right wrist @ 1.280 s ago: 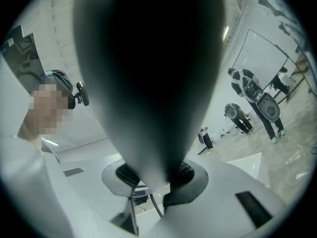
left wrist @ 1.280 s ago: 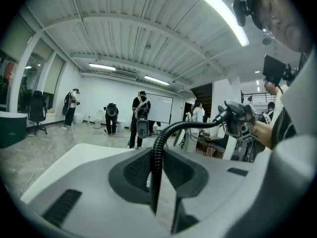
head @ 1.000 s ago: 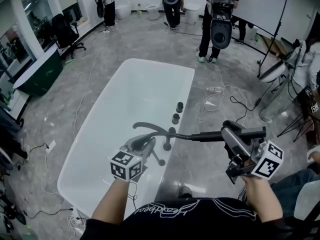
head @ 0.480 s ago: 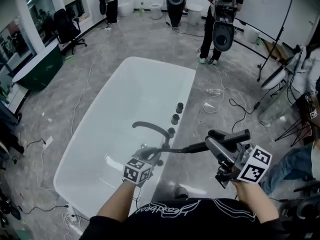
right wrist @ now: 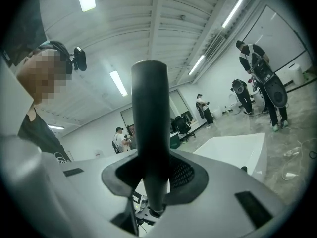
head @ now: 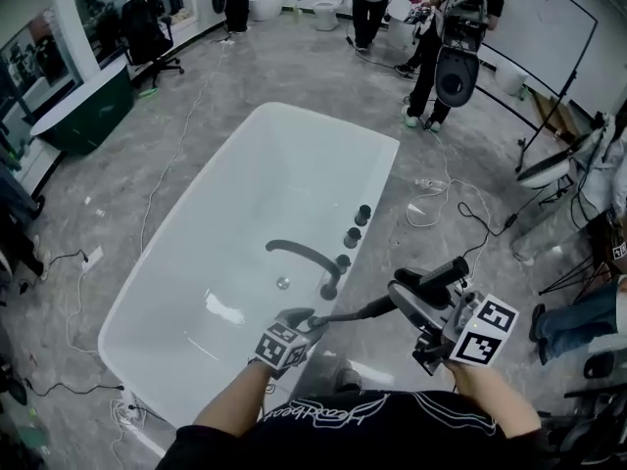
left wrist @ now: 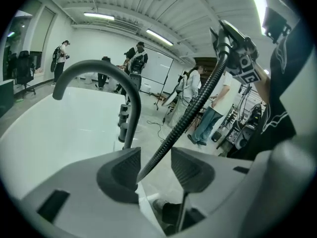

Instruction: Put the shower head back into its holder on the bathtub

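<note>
Jaws of the left gripper [left wrist: 154, 165] had just been opening, the hose [left wrist: 190, 110] loose between them, while the right gripper [right wrist: 151, 168] pinched the shower head [head: 432, 277] up beside the bathtub [head: 257, 179], which next probably needed lowering into its holder.

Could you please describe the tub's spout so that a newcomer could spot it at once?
Start at the big white bathtub and follow its right rim to the row of dark knobs. The spout stands at that row's near end: unlike the three short round knobs, it rises tall and arches over the tub.
</note>
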{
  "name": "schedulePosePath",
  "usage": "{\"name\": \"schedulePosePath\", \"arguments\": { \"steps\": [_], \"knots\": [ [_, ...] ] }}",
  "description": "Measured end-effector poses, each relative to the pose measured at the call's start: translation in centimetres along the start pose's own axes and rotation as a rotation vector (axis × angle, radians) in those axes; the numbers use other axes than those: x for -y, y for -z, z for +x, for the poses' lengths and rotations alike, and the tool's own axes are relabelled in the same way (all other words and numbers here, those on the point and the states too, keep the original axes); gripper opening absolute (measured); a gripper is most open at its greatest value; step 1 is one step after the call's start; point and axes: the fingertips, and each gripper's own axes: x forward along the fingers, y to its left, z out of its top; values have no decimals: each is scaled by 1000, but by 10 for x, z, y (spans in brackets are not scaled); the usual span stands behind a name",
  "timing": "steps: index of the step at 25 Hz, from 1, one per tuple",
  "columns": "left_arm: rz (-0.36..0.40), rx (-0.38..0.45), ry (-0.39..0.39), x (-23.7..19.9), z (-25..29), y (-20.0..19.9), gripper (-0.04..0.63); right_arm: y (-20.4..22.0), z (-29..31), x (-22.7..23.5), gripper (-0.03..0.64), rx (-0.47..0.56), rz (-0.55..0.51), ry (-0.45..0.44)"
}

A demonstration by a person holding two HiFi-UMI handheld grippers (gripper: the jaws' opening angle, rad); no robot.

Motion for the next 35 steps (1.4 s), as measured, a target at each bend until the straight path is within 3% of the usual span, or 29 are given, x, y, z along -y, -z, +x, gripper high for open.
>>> {"name": "schedulePosePath", "arguments": {
  "steps": [5, 11, 14, 17, 20, 28, 35],
  "knots": [
    [-76, 26, -16, -8, -13, 14, 187, 27, 27, 5, 118, -81, -50, -25],
    [-233, 170, -48, -8, -60, -7, 183, 62, 57, 17, 118, -150, -74, -64],
    [-294, 278, -66, -6, -91, -24, 98, 85, 74, 19, 118, -199, -125, -75],
    [-293, 323, -71, 1, -115, -32, 5, 115, 87, 24, 118, -240, -174, -71],
    [-276, 337, -51, 10, -134, -33, 5, 149, 99, 34, 118, -286, -217, -37],
    [-287, 360, -109, 15, -179, -15, 5, 226, 126, 40, 118, -354, -300, -29],
    [-314, 327, -148, 14, -205, 23, 5, 275, 145, 64, 118, -385, -267, 58]
  ]
}}
